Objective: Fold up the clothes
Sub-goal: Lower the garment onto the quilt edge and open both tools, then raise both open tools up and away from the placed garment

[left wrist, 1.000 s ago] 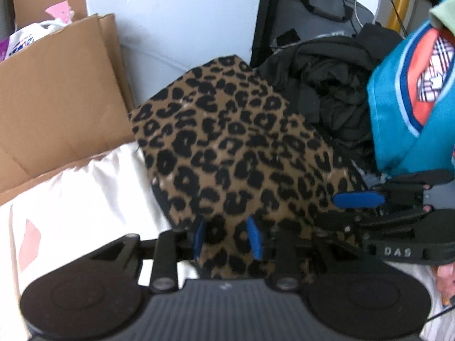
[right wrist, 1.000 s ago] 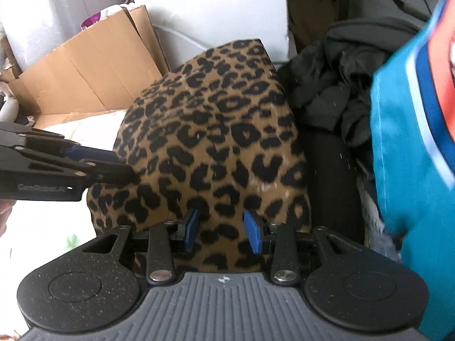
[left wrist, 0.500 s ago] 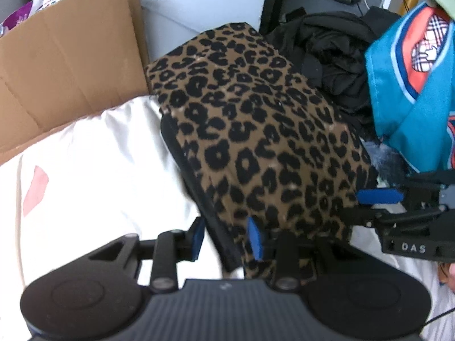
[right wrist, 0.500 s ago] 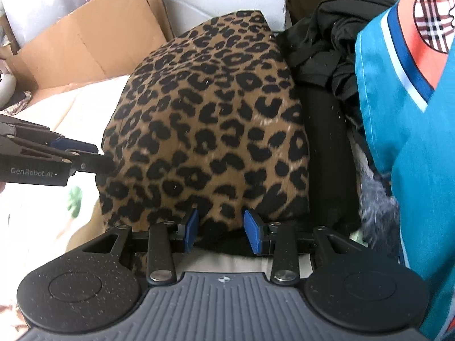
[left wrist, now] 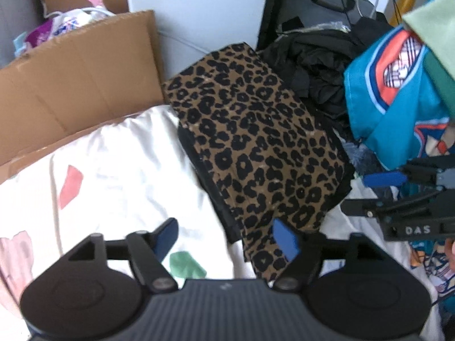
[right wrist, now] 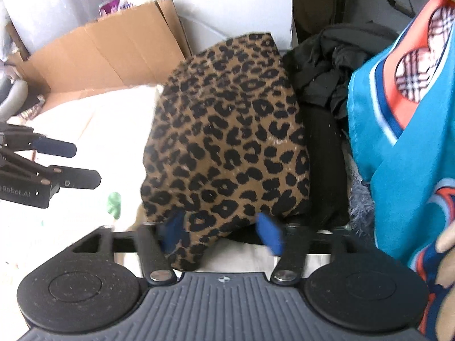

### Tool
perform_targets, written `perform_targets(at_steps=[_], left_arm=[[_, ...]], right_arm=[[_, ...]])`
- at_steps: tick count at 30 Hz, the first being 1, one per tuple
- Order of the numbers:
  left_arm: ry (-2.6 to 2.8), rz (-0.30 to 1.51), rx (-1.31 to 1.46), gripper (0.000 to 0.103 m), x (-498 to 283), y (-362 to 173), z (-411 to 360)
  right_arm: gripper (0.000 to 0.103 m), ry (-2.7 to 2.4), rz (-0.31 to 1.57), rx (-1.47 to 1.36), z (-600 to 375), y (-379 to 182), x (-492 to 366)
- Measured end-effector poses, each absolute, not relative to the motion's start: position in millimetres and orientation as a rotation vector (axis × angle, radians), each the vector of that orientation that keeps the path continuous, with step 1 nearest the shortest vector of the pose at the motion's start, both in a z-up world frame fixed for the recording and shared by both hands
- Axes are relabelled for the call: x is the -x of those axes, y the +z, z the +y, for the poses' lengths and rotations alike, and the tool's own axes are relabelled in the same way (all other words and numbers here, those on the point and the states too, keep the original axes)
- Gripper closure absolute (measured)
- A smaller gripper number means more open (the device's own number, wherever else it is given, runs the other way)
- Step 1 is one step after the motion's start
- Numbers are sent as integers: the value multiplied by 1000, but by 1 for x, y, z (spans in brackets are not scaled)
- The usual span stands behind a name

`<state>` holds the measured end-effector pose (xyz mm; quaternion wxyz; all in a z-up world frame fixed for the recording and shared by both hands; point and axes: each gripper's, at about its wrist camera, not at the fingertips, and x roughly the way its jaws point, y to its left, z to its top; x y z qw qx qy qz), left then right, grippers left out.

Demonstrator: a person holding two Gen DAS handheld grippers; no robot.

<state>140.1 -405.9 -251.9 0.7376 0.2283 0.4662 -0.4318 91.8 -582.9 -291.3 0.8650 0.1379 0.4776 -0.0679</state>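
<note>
With both the left gripper (left wrist: 227,237) and right gripper (right wrist: 220,231) opening their fingers and gripping nothing, the folded leopard-print garment (left wrist: 256,147) lies beside the black clothes pile (left wrist: 315,71), where its loose near corner could snag a finger and unfold.

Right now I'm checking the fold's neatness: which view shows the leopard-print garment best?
The left wrist view: the leopard-print garment lies in sharper focus, its black edge visible. The right wrist view shows it blurrier.

Folded garment (left wrist: 256,142) — tan, black leopard spots, black clothes heap (left wrist: 315,68), teal jersey (right wrist: 403,153) — orange-white trim, brown cardboard box (left wrist: 74,82)
</note>
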Motion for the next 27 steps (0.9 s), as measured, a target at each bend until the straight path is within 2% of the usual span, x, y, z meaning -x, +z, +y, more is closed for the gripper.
perform_targets(at_steps=[3,5,11,27], left_arm=[[-952,1030,-507,20,-141,-228,-400],[-943,1029,-505,11,-142,-210,-394],[-923,1017,-512,8,-138,-159,-376],[-786,1094,-389,3,-143,-47,-292]], right_arm=[[19,-148,998,-310,-582,-269,-87],[15,-158,998,-321,-581,-254,-82],[1,-179,1023,-369,-580,-214,-66],[0,-232,1095,-452,-569,-106,-47]])
